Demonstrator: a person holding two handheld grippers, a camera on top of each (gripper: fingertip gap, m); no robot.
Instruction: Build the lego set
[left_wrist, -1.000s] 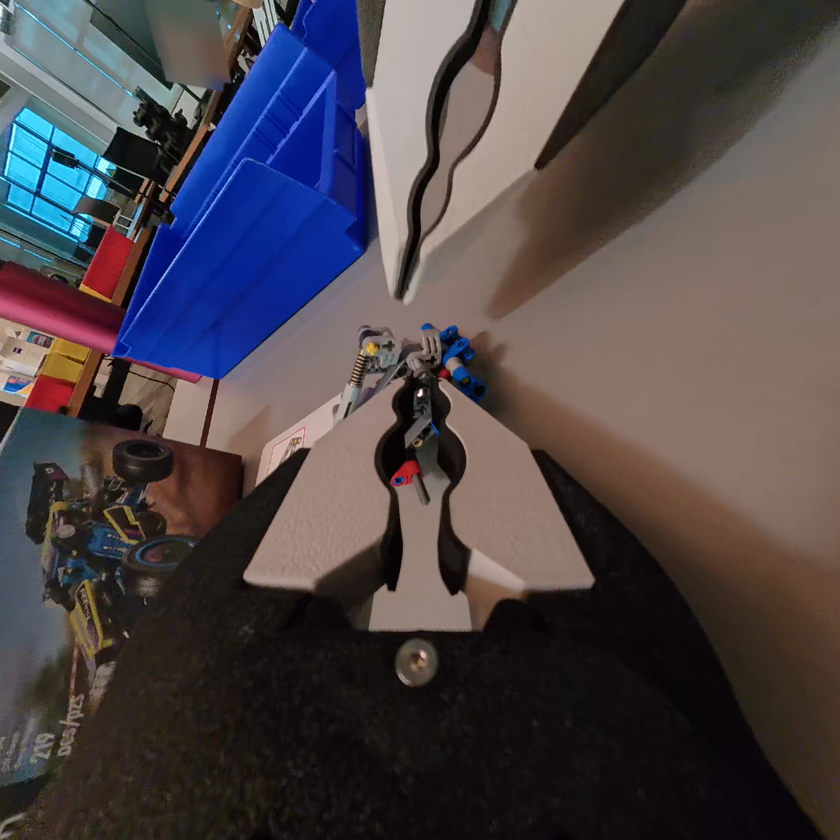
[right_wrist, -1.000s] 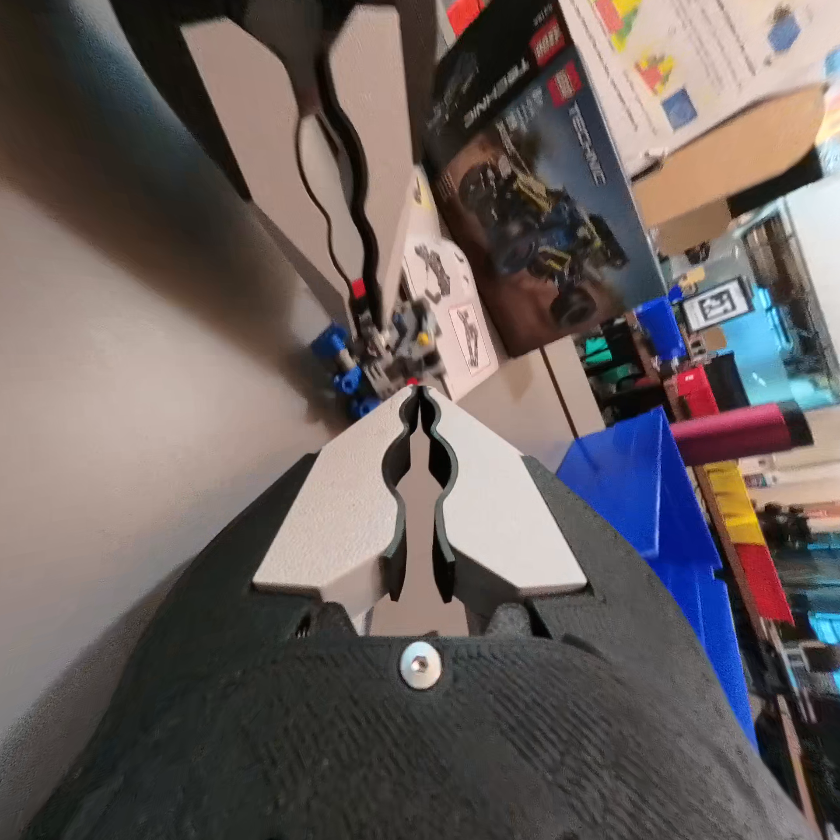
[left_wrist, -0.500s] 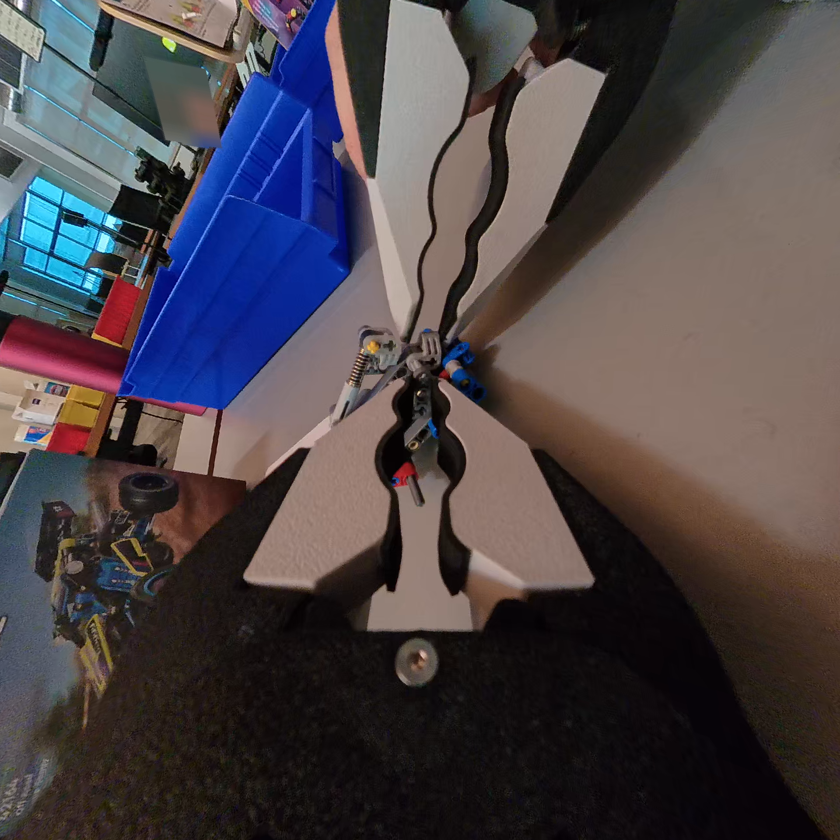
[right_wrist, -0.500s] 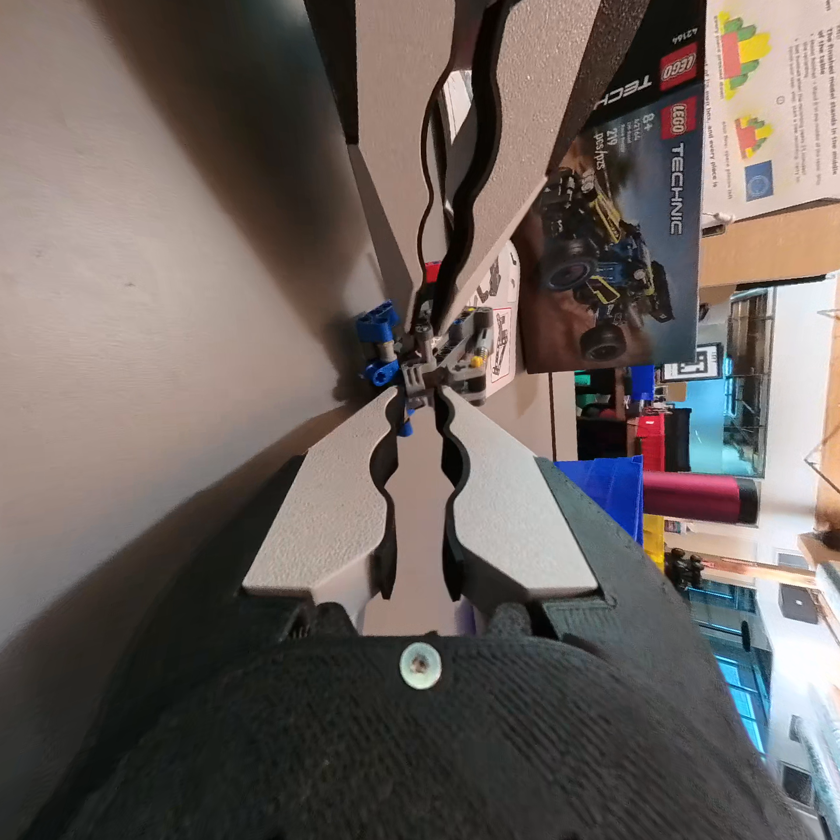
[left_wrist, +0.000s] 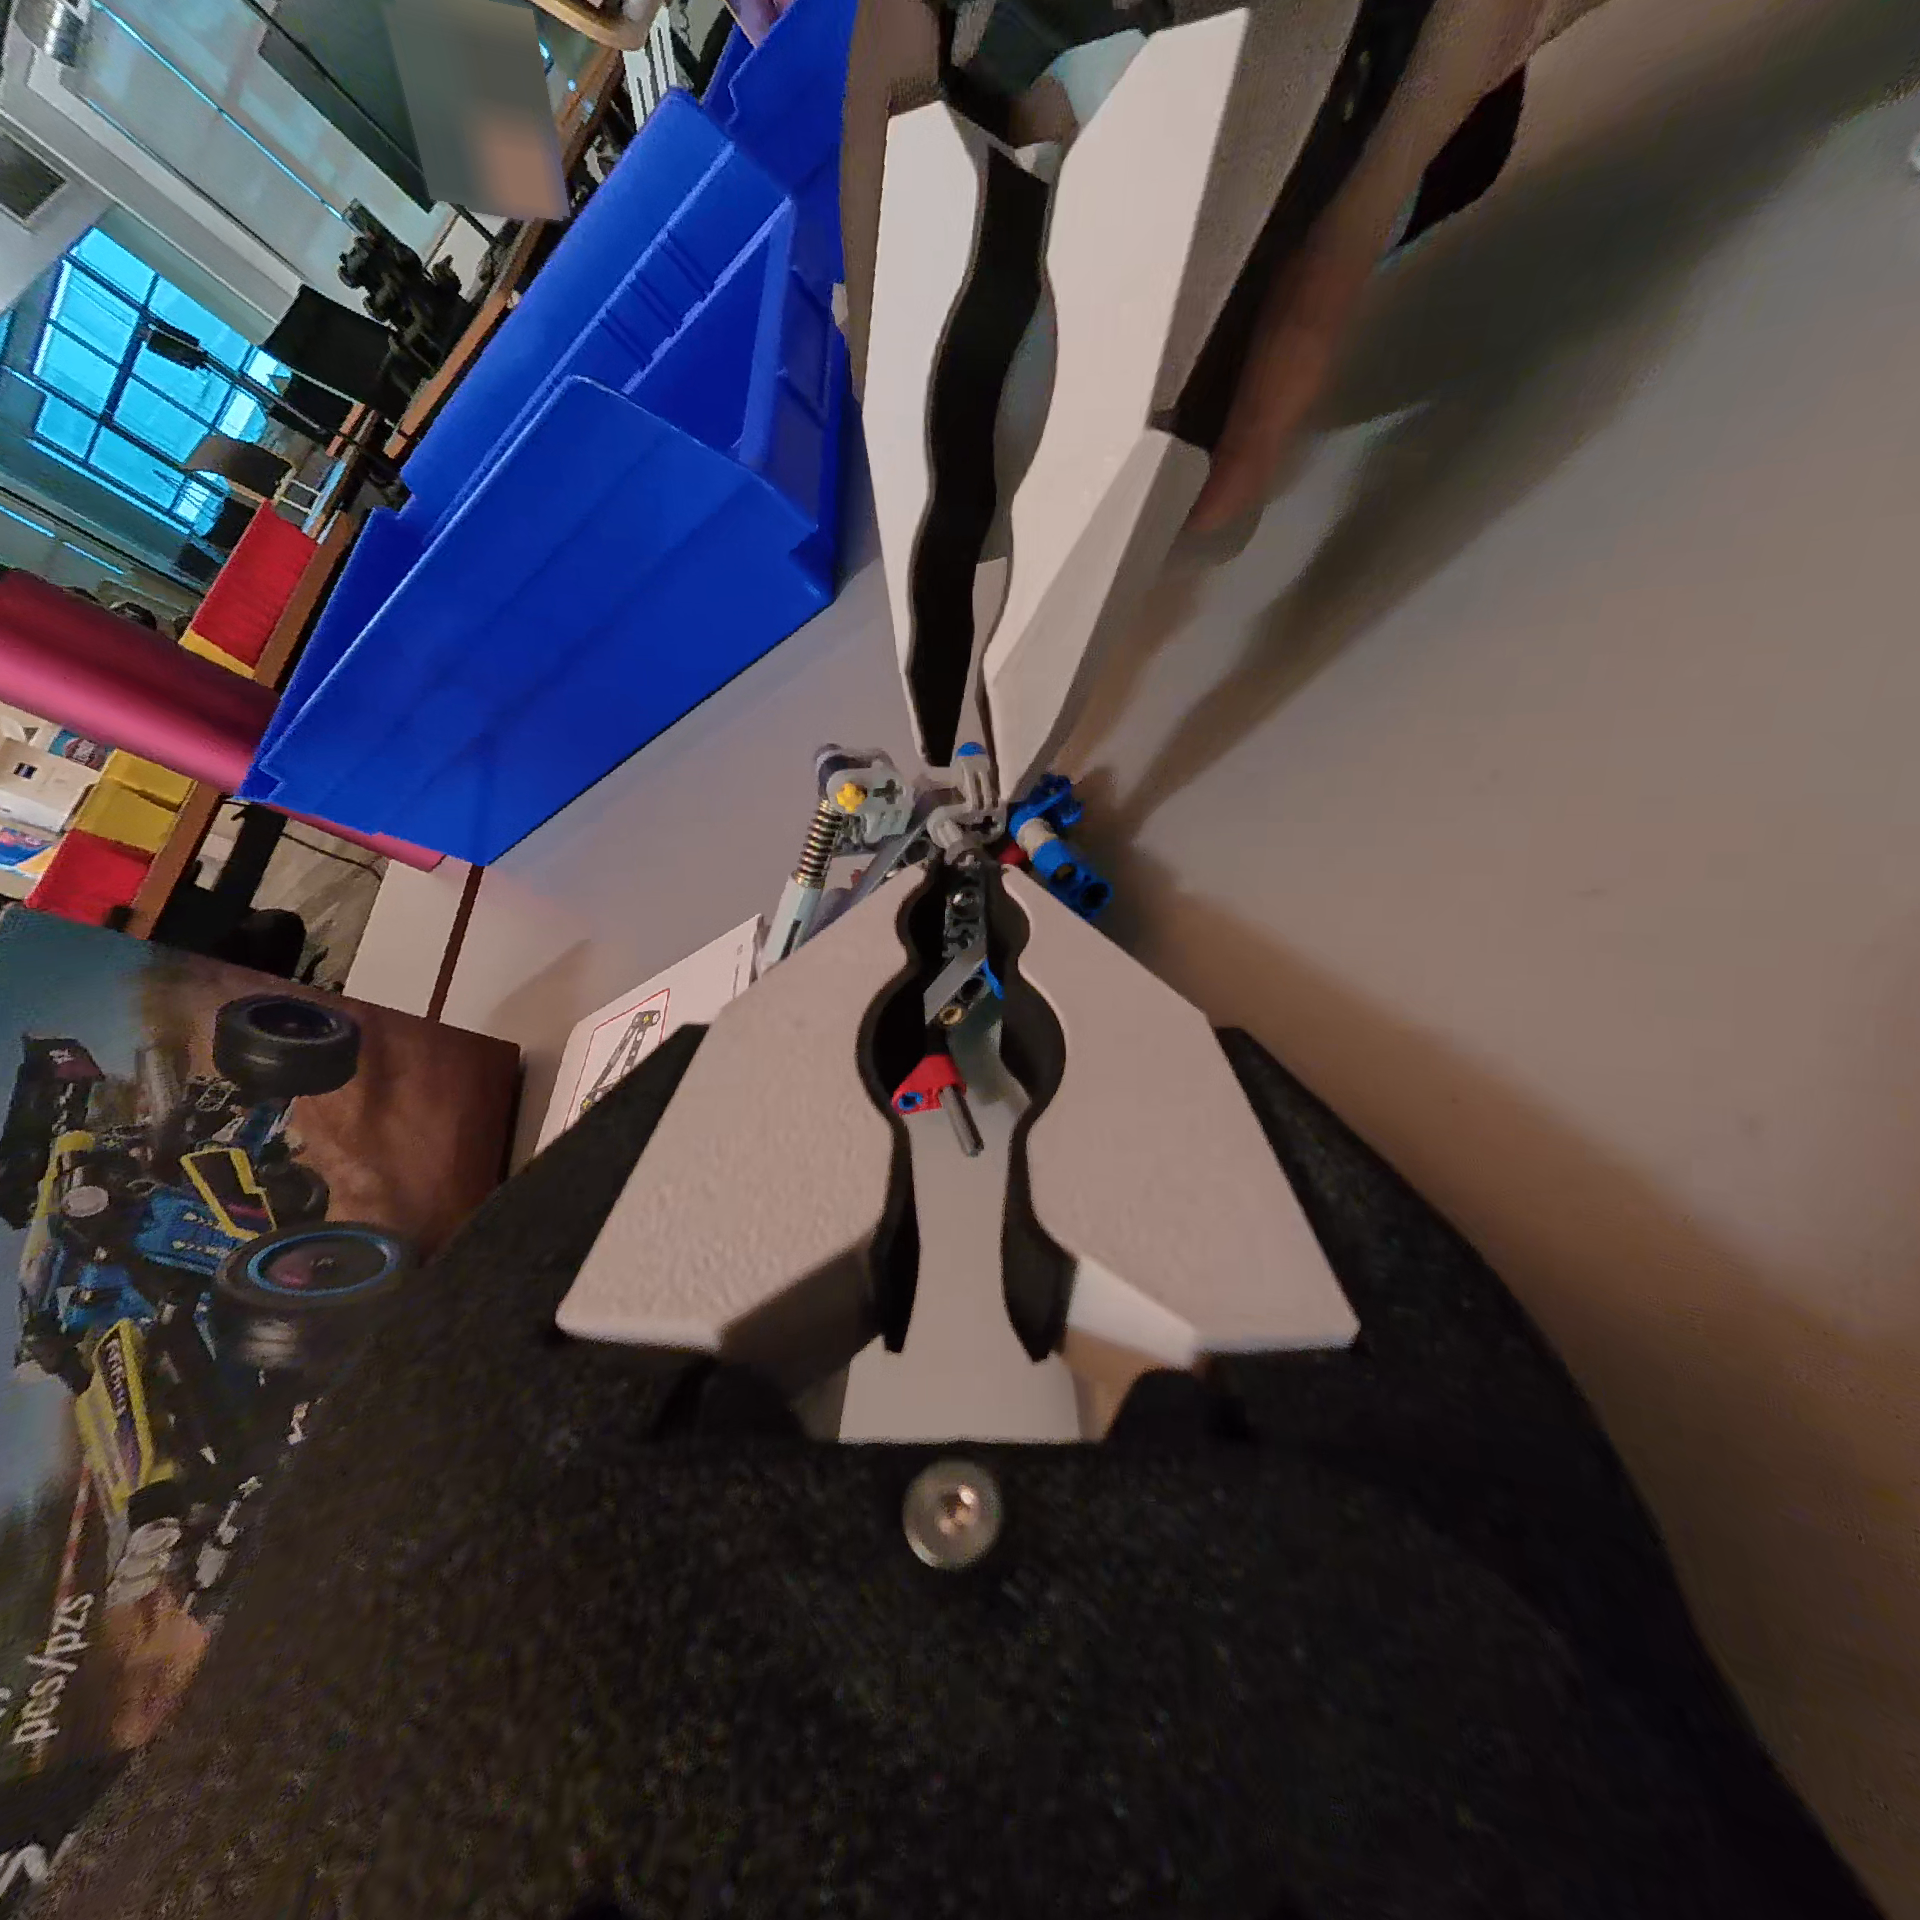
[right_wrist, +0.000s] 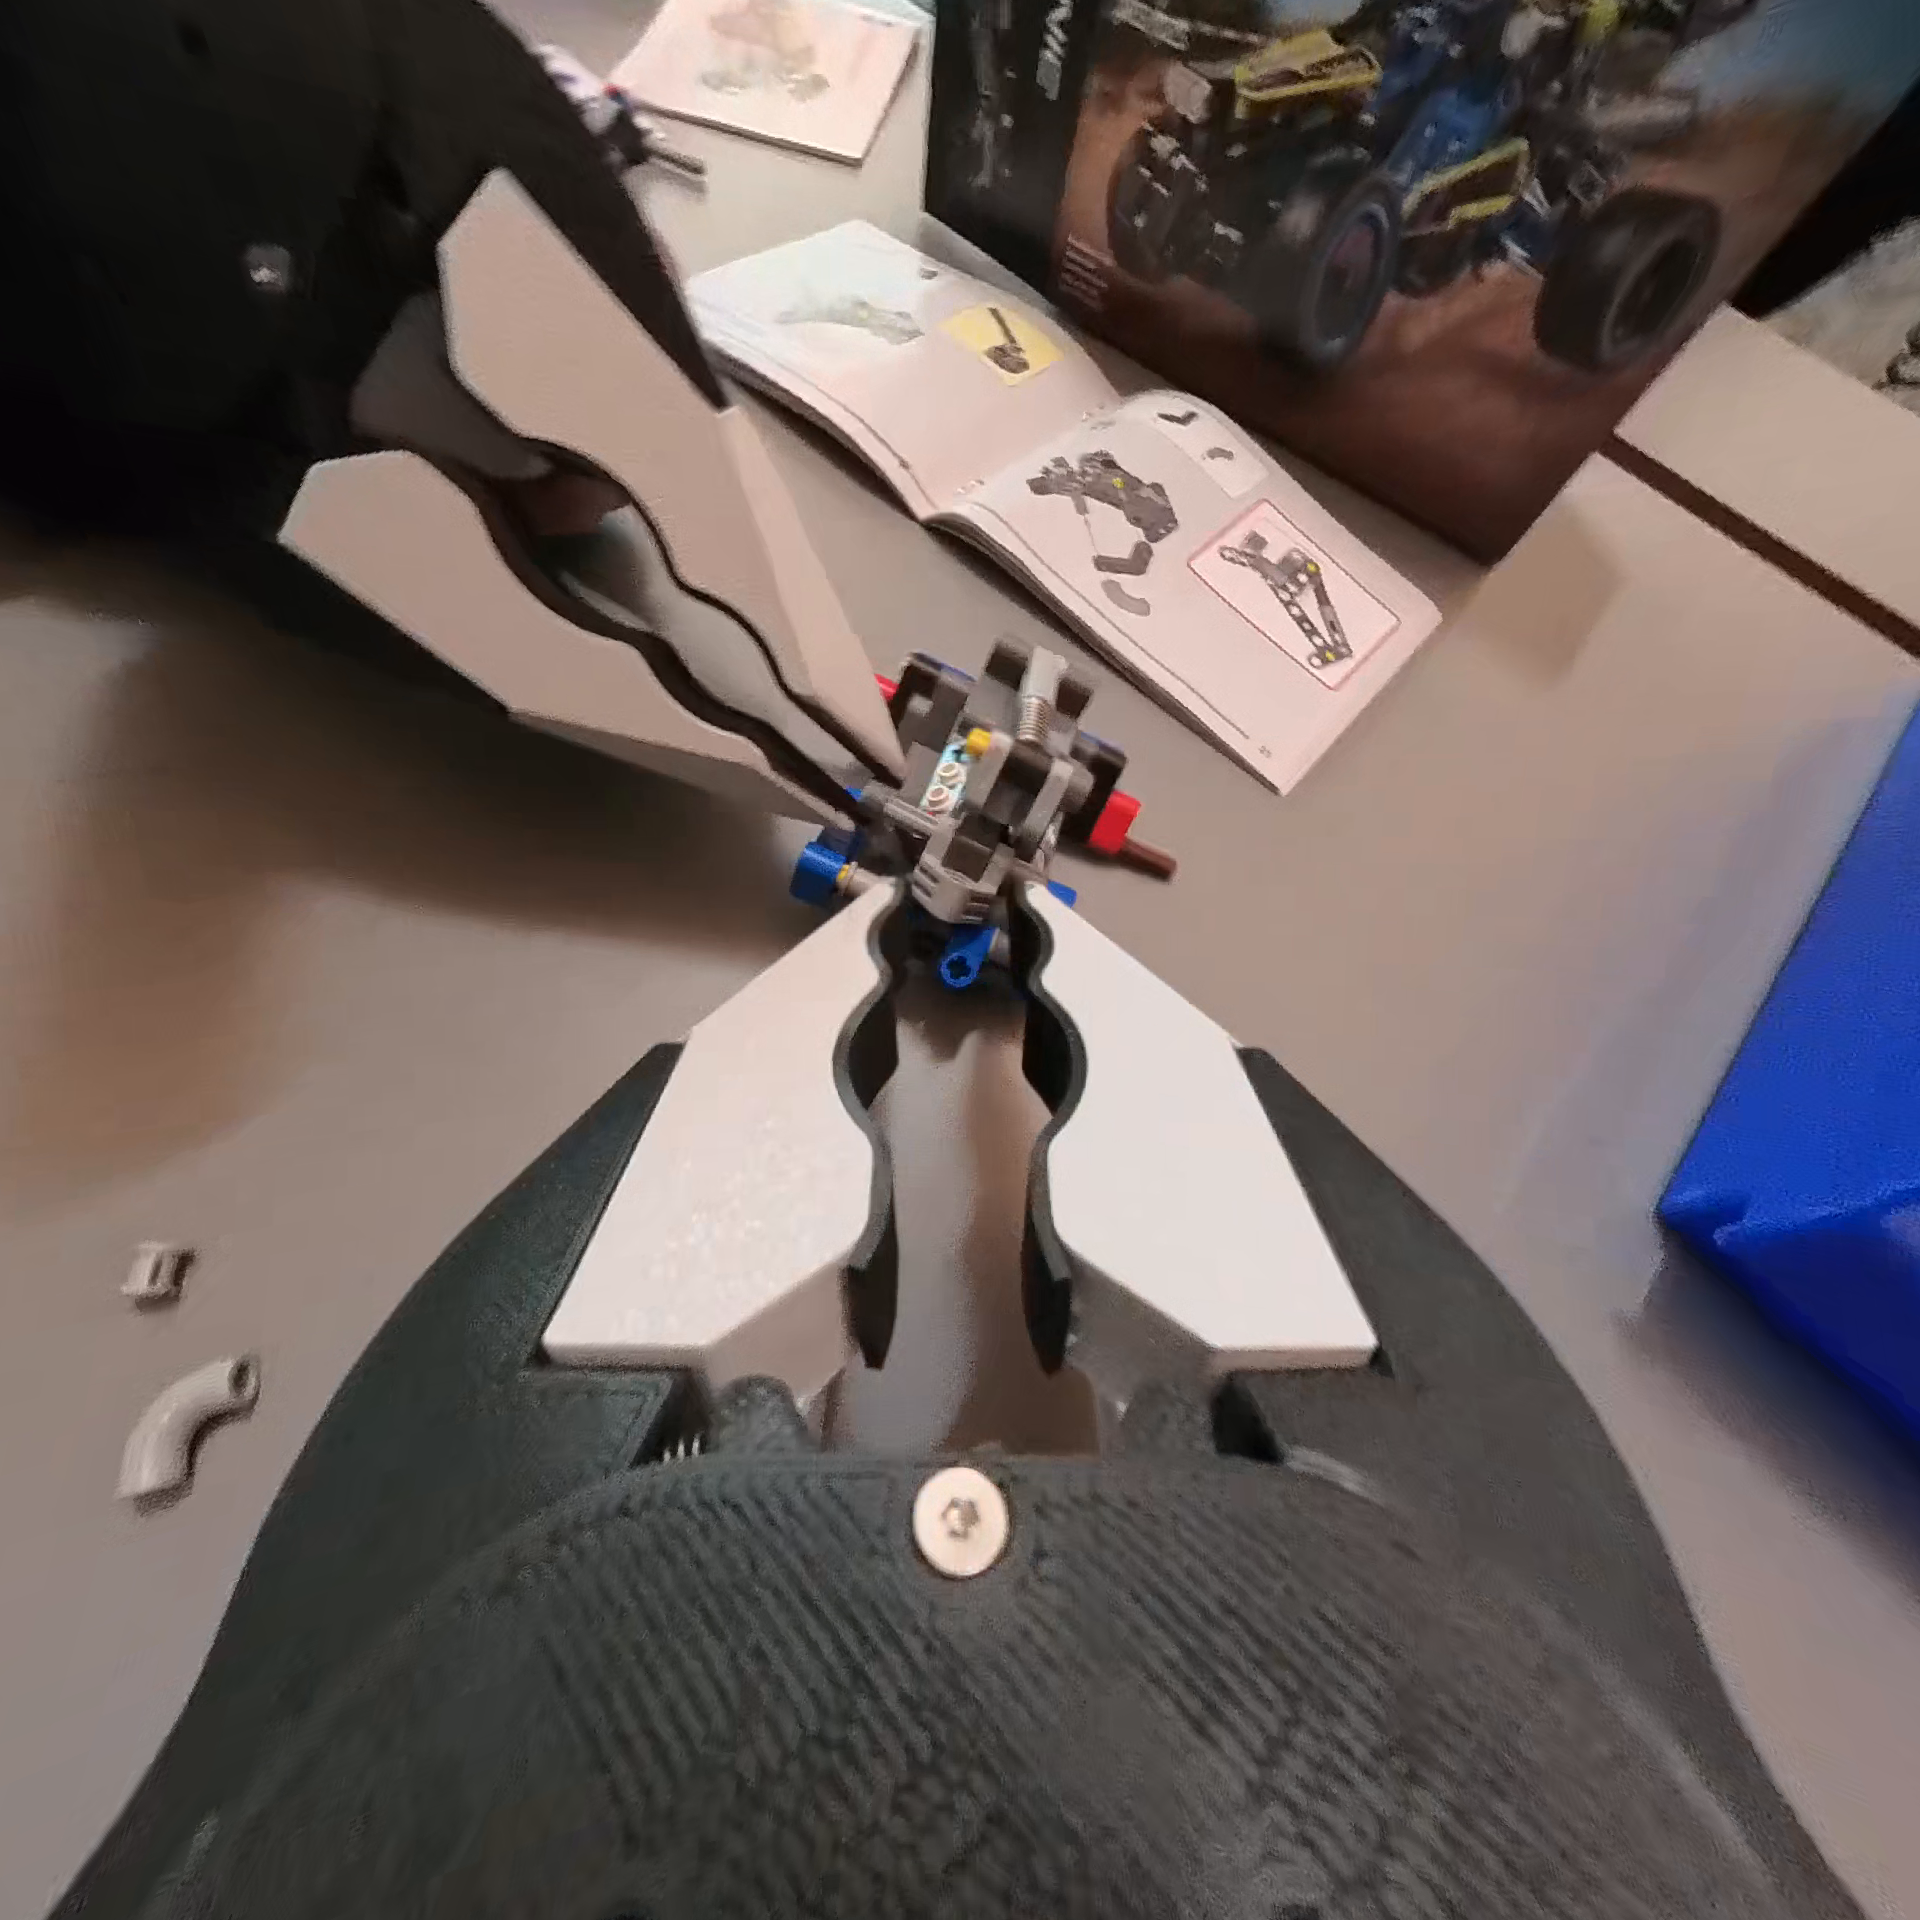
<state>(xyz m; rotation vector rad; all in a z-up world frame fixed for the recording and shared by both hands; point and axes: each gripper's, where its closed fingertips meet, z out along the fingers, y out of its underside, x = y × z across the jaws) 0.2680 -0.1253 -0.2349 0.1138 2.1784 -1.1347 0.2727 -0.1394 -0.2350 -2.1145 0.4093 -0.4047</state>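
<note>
A small toy-brick assembly (left_wrist: 883, 805) of grey, blue and red parts with a spring strut is held just above the grey table (right_wrist: 416, 987). My left gripper (left_wrist: 961, 878) is shut on one of its grey beams, which runs back between the fingers. In the right wrist view the left gripper (right_wrist: 883, 790) grips the assembly (right_wrist: 997, 790) from the upper left. My right gripper (right_wrist: 954, 899) is open, its fingertips on either side of the assembly's grey end block. In the left wrist view the right gripper (left_wrist: 966, 753) comes in from above, tips at the assembly.
Blue bins (left_wrist: 582, 582) stand along one side, and also show in the right wrist view (right_wrist: 1849, 1039). A toy box (right_wrist: 1351, 156) and an open instruction booklet (right_wrist: 1091, 499) lie behind the assembly. Two loose grey pieces (right_wrist: 182, 1423) lie on the table at the left. The tips of both grippers are at nearly the same place.
My right gripper came up to the assembly, rolled about a quarter turn and opened its jaws around the grey end. My left gripper kept its grip on the assembly.
</note>
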